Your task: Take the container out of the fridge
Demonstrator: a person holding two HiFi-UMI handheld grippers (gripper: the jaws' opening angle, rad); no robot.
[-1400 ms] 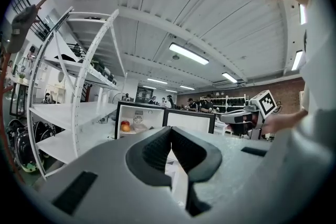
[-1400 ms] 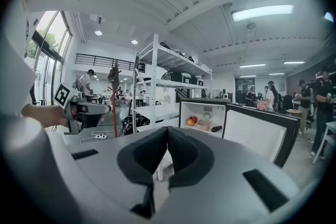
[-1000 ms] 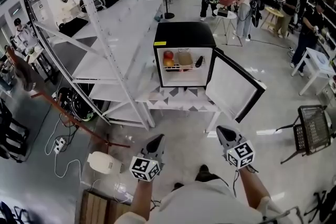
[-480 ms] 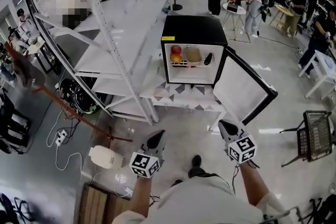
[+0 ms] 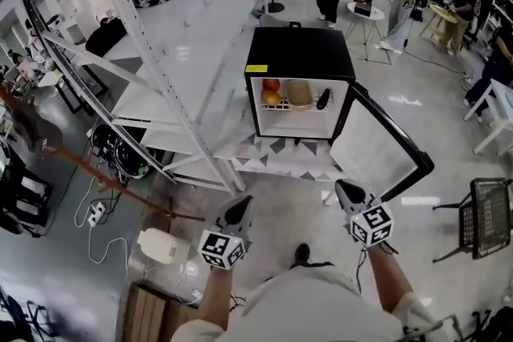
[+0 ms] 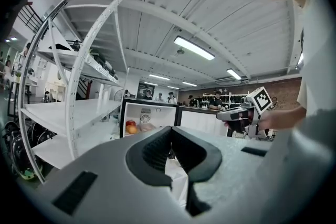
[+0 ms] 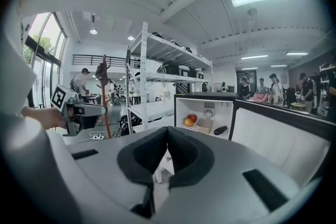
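Observation:
A small black fridge (image 5: pixel 298 54) stands on a low white table (image 5: pixel 276 156), its door (image 5: pixel 377 152) swung open to the right. On its shelf a tan container (image 5: pixel 300 94) sits between red and orange fruit (image 5: pixel 272 91) and a dark object (image 5: pixel 323 98). The container (image 7: pixel 204 124) also shows in the right gripper view. My left gripper (image 5: pixel 240 208) and right gripper (image 5: pixel 346 191) hang well short of the fridge, above the floor. Both are shut with nothing between the jaws.
Tall white shelving (image 5: pixel 172 52) runs along the left of the fridge. Cables and a power strip (image 5: pixel 94 212) lie on the floor at left, with a white appliance (image 5: pixel 159 246). A black wire chair (image 5: pixel 489 216) stands at right. Several people stand at the back.
The fridge sits lower in the head view and looks larger than a second ago. Both grippers keep their places in the view and stay shut.

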